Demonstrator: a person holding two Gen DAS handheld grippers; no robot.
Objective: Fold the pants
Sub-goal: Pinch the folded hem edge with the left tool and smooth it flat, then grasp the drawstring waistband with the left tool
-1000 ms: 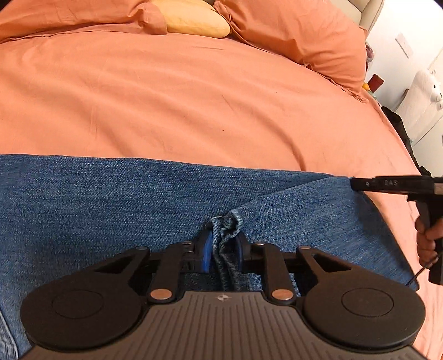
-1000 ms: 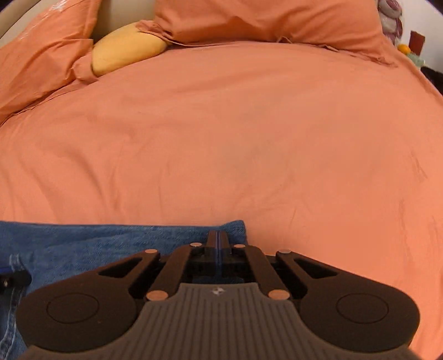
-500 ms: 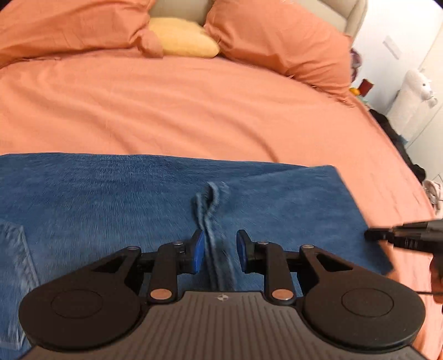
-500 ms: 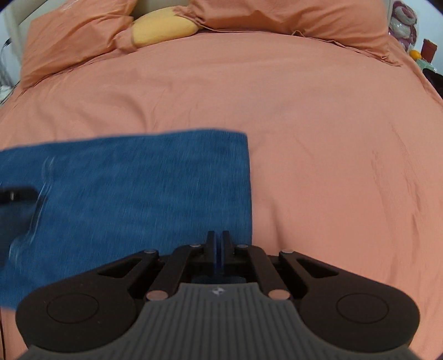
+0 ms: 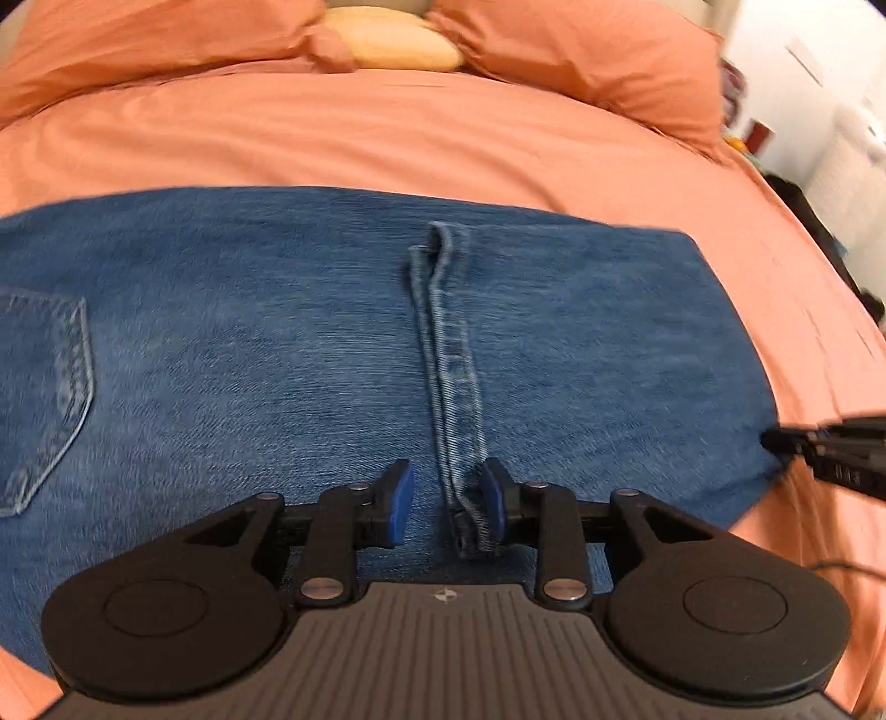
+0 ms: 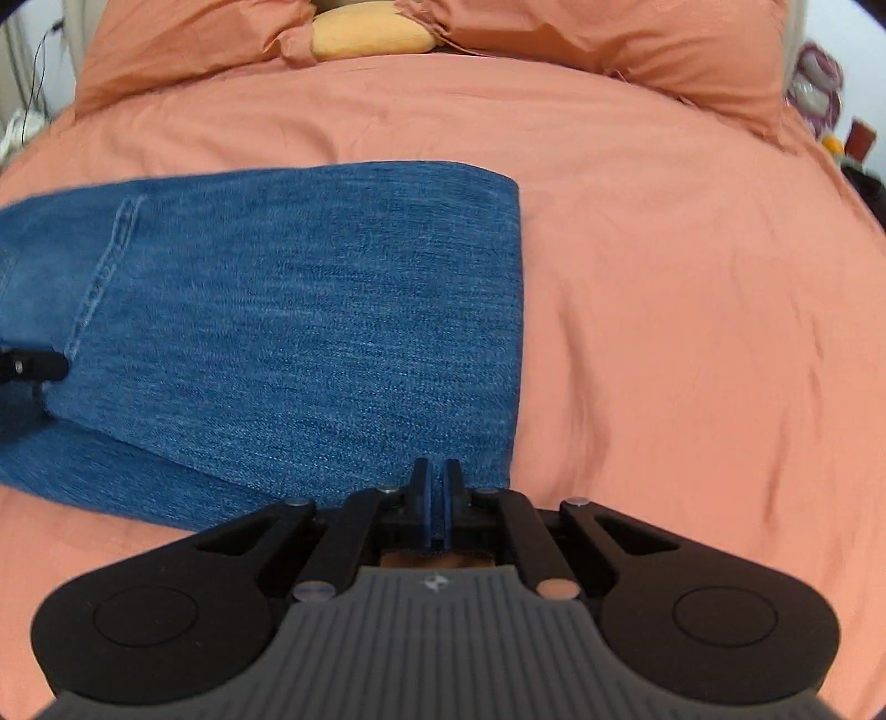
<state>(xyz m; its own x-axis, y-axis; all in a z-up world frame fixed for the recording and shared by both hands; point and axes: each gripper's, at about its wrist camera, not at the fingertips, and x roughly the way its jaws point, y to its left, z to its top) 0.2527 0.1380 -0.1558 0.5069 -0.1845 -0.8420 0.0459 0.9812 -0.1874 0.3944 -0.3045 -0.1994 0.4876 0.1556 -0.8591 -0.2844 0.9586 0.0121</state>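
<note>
Left gripper point(image 5: 447, 494): blue pads apart, the hem point(image 5: 451, 354) of the folded-over leg lying loose between them, brushing the right pad but not pinched. Right gripper point(image 6: 437, 498): pads pressed together at the near edge of the denim by the fold corner; whether a sliver of cloth sits between them cannot be told from either view. Pants point(image 5: 249, 343): blue jeans spread flat on the orange bedspread point(image 6: 692, 304), lengthwise fold apparently made, leg end doubled back so the hem band runs across the middle of the stack. Back pocket point(image 5: 47, 382) shows far left. Fold edge on the right side looks straight and fairly square. Judgement: first crosswise fold is down and released on the left; at least one more fold toward the waist likely remains, plus smoothing. Pillows point(image 6: 637, 50) and a yellow cushion point(image 6: 371, 33) at the headboard, well apart from the work.
</note>
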